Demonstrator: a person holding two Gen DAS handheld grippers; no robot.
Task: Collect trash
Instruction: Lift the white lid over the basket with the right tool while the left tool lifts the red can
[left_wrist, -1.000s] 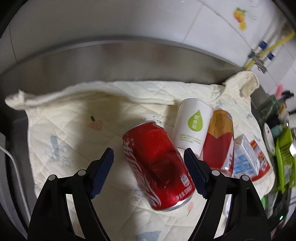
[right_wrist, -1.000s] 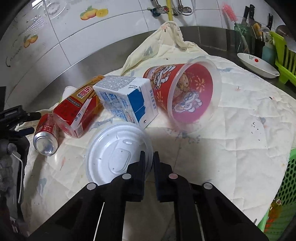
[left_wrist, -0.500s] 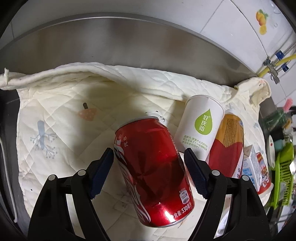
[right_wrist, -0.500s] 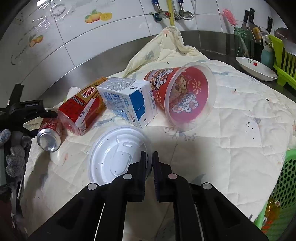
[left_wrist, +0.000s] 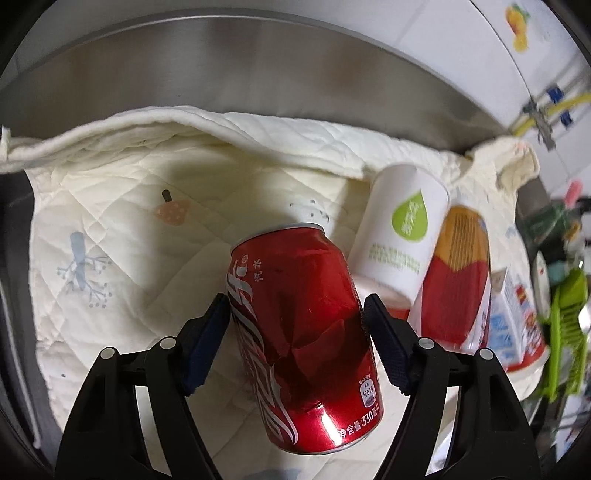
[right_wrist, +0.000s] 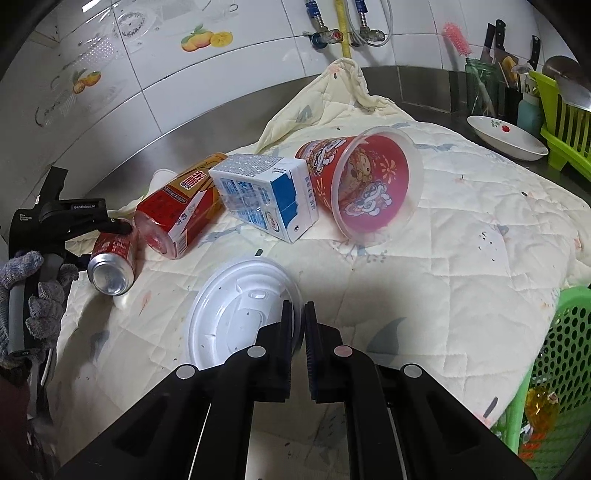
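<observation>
Now the left hand-held gripper (left_wrist: 297, 334) straddles a dented red aluminium soda can (left_wrist: 306, 332) lying on the cream quilted cloth (left_wrist: 122, 206) over the steel counter (left_wrist: 229, 70); its jaws are closing around the can, pads at its sides. The right hand-held gripper (right_wrist: 298, 328) is clamped on the rim of a white round plastic lid (right_wrist: 240, 314).

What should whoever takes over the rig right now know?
Left gripper: fingers closing around the red can lying on the quilted cloth; grip not confirmed.
Right gripper: shut on the rim of the white lid.
On the cloth: white cup, red-yellow carton, blue milk carton, red plastic cup.
Green basket at right edge.
Done: nothing visibly binned.
Left: everything.
</observation>
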